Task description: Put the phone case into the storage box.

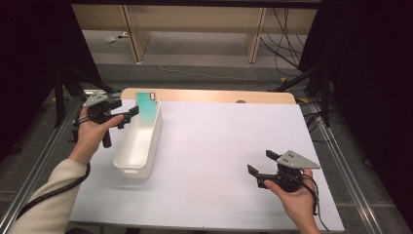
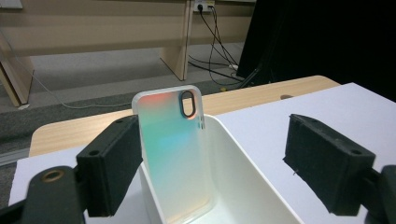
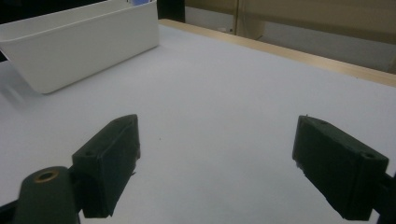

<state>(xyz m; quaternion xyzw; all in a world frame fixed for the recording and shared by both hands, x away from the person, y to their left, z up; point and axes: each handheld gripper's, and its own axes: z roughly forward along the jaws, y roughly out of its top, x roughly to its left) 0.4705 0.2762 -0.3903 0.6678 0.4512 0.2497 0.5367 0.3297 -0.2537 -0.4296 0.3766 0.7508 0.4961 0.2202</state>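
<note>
A long white bin [image 1: 132, 170] stands at the left of the table. An iridescent, see-through phone case [image 1: 146, 108] leans upright against its far end and rises above the rim. My left gripper [image 1: 127, 113] hovers just left of that end, open, with its jaws pointing at the case. In the left gripper view the phone case [image 2: 173, 158] stands in the bin [image 2: 243, 186] just ahead of the left gripper [image 2: 212, 154], and neither pad presses on it. My right gripper [image 1: 261, 163] rests low at the front right, open over bare table. The right gripper [image 3: 217, 149] has nothing between its jaws, and the bin [image 3: 84, 46] stands farther off.
A white sheet [image 1: 219, 141] covers the table, with a wooden strip [image 1: 209, 95] along the far edge. Metal rails [image 1: 336, 151] run down both sides. Black stands and cables are on the floor beyond.
</note>
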